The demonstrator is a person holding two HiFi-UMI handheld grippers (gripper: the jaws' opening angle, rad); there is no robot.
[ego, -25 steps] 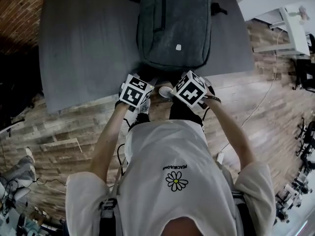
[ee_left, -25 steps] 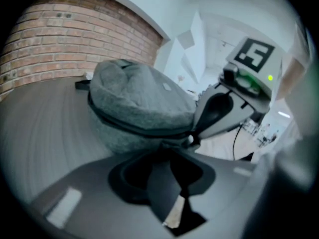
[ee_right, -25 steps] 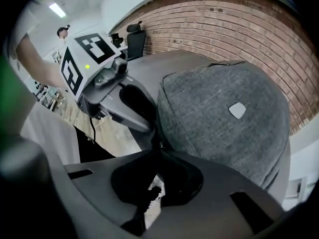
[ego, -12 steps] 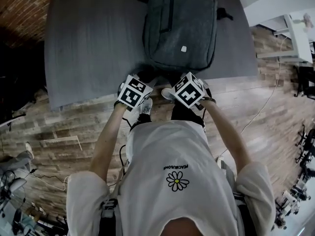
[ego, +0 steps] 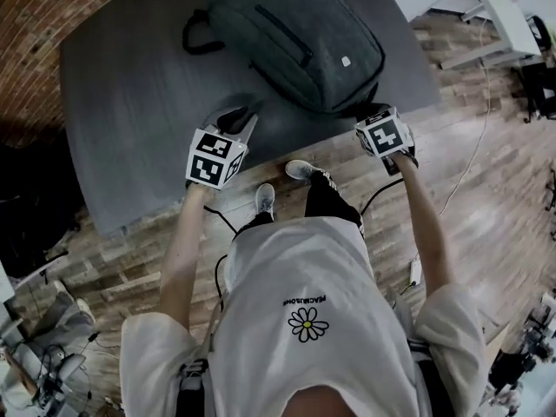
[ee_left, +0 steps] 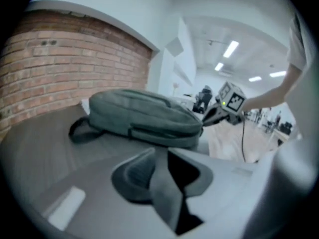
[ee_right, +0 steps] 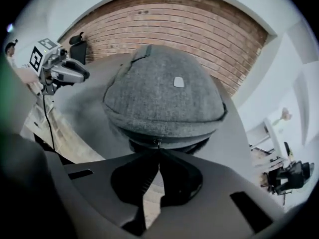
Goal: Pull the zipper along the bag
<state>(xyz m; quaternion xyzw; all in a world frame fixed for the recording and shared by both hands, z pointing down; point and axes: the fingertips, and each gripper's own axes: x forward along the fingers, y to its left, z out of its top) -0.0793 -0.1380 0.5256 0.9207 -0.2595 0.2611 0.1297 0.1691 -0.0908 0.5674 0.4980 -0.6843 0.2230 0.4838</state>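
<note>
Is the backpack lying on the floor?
No, the backpack lies flat on top of the grey table.

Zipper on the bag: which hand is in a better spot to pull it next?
Right. The right gripper is shut on the zipper pull at the backpack edge. The left gripper, its jaws just closing with nothing between them, sits over the table, apart from the backpack.

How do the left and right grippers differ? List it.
Left gripper: jaws apart, just been closing, nothing between them; right gripper: jaws shut on the zipper pull of the backpack. Left gripper hangs clear of the backpack; right gripper touches its edge. Both face the backpack.
</note>
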